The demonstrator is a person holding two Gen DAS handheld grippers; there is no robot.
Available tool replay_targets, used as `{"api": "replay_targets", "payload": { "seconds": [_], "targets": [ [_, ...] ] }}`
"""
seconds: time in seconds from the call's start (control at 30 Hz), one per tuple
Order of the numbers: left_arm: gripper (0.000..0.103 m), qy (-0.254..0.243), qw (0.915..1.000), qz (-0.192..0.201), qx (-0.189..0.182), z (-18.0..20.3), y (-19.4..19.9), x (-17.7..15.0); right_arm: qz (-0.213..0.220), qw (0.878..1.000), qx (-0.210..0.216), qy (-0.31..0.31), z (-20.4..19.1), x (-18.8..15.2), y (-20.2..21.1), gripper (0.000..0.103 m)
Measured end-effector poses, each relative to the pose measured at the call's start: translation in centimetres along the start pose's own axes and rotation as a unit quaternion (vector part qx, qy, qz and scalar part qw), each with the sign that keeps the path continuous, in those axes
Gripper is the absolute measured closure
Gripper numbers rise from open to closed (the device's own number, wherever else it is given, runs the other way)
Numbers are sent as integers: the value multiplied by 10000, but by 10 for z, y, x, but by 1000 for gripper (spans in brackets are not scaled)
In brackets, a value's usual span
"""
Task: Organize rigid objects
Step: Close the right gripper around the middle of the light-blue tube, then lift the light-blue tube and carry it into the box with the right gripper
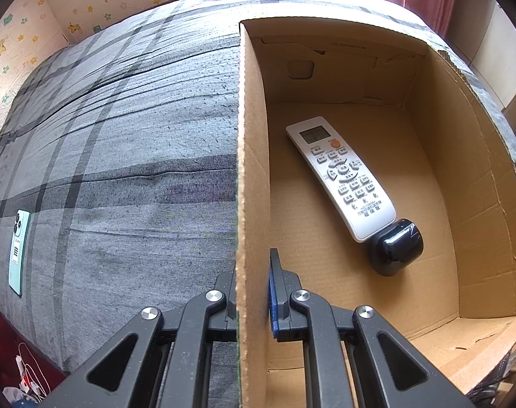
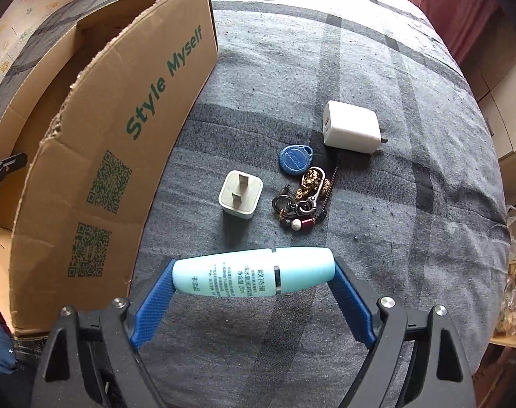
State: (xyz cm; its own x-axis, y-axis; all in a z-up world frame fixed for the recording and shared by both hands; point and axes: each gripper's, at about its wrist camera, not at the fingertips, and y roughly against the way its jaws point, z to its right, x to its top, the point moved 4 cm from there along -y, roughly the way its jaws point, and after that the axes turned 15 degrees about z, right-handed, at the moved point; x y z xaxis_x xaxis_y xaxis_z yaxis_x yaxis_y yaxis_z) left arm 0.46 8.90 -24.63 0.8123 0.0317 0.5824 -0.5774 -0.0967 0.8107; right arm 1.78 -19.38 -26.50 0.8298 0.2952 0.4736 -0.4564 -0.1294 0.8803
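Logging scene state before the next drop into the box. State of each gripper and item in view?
left gripper: shut on the cardboard box wall
right gripper: shut on the pale blue bottle, held endwise
cardboard box: open-topped
white remote: in the box, face up
black case: in the box, closed, touching the remote
small charger: on the bed, prongs up
large charger: on its side
keychain: on the bed
phone: face down

Inside one cardboard box (image 1: 428,176): one white remote control (image 1: 341,176) and one small black case (image 1: 395,248). On the bed (image 2: 377,238): two white chargers, one large (image 2: 351,127) and one small (image 2: 240,195), plus one blue key fob (image 2: 294,158), one bunch of keyrings (image 2: 304,199), one pale blue bottle (image 2: 253,271). Farther left on the cover, one mint-green phone (image 1: 19,251)
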Motion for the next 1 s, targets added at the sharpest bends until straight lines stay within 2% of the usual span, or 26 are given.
{"api": "replay_targets", "payload": {
  "seconds": [0.53,1.0],
  "targets": [
    [91,4,10000,-5,-6,1,1,0,169,9996,-193,-148,-6,45,52,12],
    [91,22,10000,-5,-24,-1,1,0,537,9985,44,46,-45,97,76,12]
  ]
}}
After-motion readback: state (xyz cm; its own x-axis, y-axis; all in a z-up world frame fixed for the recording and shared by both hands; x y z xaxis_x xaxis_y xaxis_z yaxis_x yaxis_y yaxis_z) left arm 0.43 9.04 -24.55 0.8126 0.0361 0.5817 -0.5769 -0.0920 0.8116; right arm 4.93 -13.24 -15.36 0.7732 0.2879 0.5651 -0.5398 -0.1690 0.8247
